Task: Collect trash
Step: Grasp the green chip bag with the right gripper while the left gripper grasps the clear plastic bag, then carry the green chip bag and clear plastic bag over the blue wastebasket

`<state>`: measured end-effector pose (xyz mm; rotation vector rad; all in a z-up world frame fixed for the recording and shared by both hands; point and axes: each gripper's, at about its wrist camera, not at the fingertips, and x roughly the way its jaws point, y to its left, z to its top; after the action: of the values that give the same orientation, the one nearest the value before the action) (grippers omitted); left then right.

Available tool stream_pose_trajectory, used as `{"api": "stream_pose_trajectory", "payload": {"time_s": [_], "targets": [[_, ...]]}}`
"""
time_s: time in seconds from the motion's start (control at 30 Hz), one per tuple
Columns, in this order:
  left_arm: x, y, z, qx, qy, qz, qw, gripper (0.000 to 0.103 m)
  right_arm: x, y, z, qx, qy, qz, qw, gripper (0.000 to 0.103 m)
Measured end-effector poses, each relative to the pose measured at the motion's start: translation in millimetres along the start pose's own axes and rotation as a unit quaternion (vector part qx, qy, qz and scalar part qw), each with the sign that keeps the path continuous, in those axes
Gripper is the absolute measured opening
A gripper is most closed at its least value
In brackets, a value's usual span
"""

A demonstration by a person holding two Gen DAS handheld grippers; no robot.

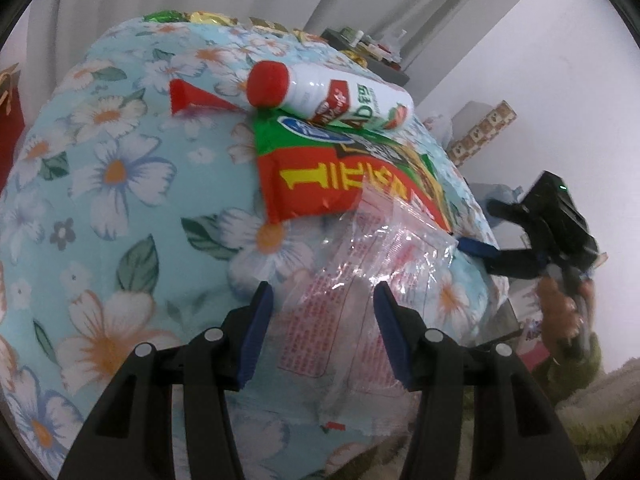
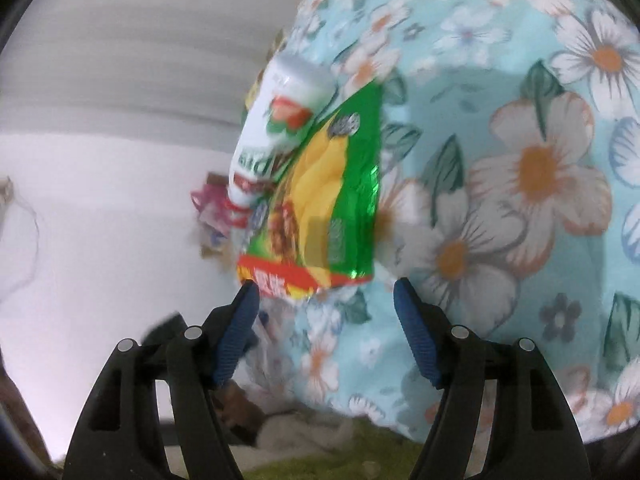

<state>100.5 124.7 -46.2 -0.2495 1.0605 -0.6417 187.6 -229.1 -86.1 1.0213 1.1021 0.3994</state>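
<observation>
On a floral quilt (image 1: pixel 120 200) lie a white bottle with a red cap (image 1: pixel 332 96), a red and green snack bag (image 1: pixel 344 176), a clear plastic bag (image 1: pixel 372 280) and a small red wrapper (image 1: pixel 192 98). My left gripper (image 1: pixel 324 308) hangs over the clear bag with its jaws apart, one pad on each side of the bag, neither pressing on it. My right gripper (image 2: pixel 324 300) is open and holds nothing, just short of the snack bag's (image 2: pixel 332 200) lower edge. The bottle (image 2: pixel 280 128) rests on that bag. In the left wrist view the right gripper's blue fingertip (image 1: pixel 476 249) sits at the quilt's right edge.
Shiny candy wrappers (image 1: pixel 208 18) lie at the quilt's far end. A dark shelf with small items (image 1: pixel 360 46) stands beyond it, and a patterned box (image 1: pixel 484 132) against the white wall. A green rug (image 1: pixel 600 400) covers the floor. A hand (image 1: pixel 560 312) holds the right gripper.
</observation>
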Motion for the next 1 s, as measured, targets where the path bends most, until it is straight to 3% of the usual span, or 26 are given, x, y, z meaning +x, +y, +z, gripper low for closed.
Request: {"api": "stream_pose_trajectory", "payload": {"time_s": [0.13,0.2,0.3,0.37,0.4,0.6,0.8,1.0], "targets": [[3.2,-4.6,-3.7,0.002,0.004,0.000,1.0000,0.051,10.3,-4.8,14.9,0.005,0.007,0.026,1.000,0.066],[4.7,-9.2,-4.6,0.010,0.005,0.005,0.9999,0.051,15.3,-2.3,22.5,0.001,0.011,0.038,0.999,0.061],[9.3,-21.1,-8.2,0.041,0.009,0.040,0.9983,0.051,30.2,3.2,28.4,-0.004,0.024,0.041,0.999,0.040],[11.3,-27.1,-9.4,0.057,0.011,0.060,0.9965,0.051,33.0,9.0,27.4,-0.015,0.035,0.038,0.999,0.013],[12.3,-30.1,-9.7,0.064,0.012,0.069,0.9955,0.051,33.5,11.2,25.2,-0.020,0.038,0.038,0.998,0.011],[13.2,-33.7,-10.6,0.074,0.014,0.089,0.9932,0.050,-6.5,15.3,6.8,-0.048,-0.001,0.030,0.998,0.008],[18.4,-34.2,-4.5,0.072,0.018,0.096,0.9926,0.050,-95.1,-22.3,-8.3,-0.008,-0.087,0.013,0.996,0.009],[20.3,-38.5,-6.5,0.077,0.017,0.108,0.9910,0.050,-132.4,-37.1,-19.0,0.022,-0.160,0.029,0.987,0.009]]}}
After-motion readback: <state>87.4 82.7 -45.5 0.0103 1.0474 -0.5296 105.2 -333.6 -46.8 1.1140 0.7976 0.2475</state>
